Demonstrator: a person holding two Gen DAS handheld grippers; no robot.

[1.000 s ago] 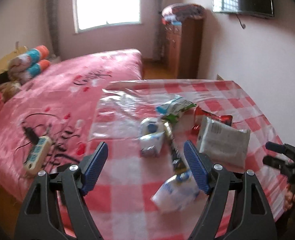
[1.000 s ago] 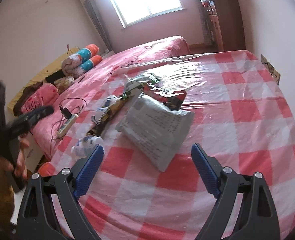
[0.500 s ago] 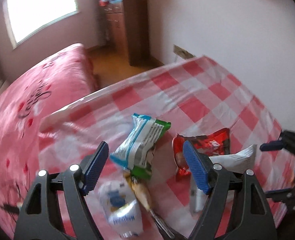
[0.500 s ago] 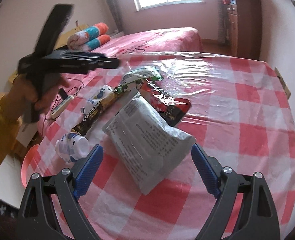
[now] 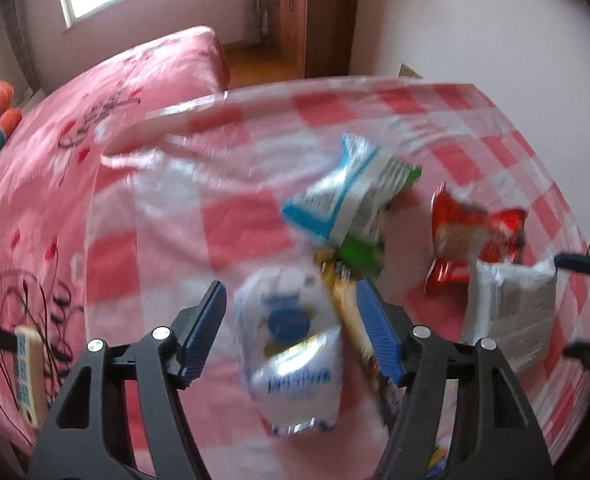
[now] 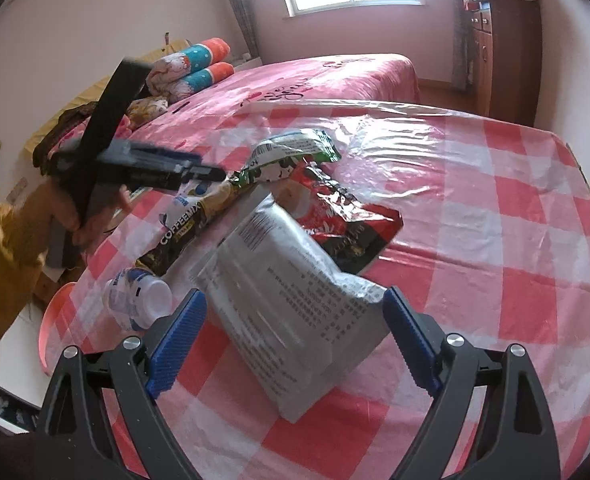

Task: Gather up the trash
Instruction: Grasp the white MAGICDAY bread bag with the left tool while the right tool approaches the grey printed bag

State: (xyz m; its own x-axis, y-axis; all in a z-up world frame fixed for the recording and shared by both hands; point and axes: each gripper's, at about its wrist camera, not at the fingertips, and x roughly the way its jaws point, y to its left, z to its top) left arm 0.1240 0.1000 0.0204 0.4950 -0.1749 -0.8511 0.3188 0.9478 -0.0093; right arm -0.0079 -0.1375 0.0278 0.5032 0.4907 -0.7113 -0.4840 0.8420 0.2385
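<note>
Wrappers lie on the red-checked table [image 6: 495, 208]. A small white bottle with a blue label [image 5: 291, 344] sits between the jaws of my left gripper [image 5: 293, 320], which are closing; the pads stand just clear of it. A brown coffee-mix sachet [image 5: 351, 312] lies against the right pad. Beyond are a white, blue and green snack bag [image 5: 351, 200] and a red packet [image 5: 475, 236]. My right gripper [image 6: 293, 320] is open, straddling the near end of a grey printed bag [image 6: 295, 308]. A second white bottle [image 6: 139, 296] lies left of it.
A pink bed [image 5: 95, 120] borders the table's left side, with a power strip and cables [image 5: 25, 364] on it. A wooden cabinet [image 5: 307, 12] stands against the far wall. A pink basin [image 6: 55, 320] sits on the floor by the table edge. A yellow sleeve [image 6: 3, 264] holds the left gripper.
My left gripper swung over the wrappers, then dropped toward the table over the white bottle, and its jaws have narrowed. The right gripper came slightly closer to the grey bag.
</note>
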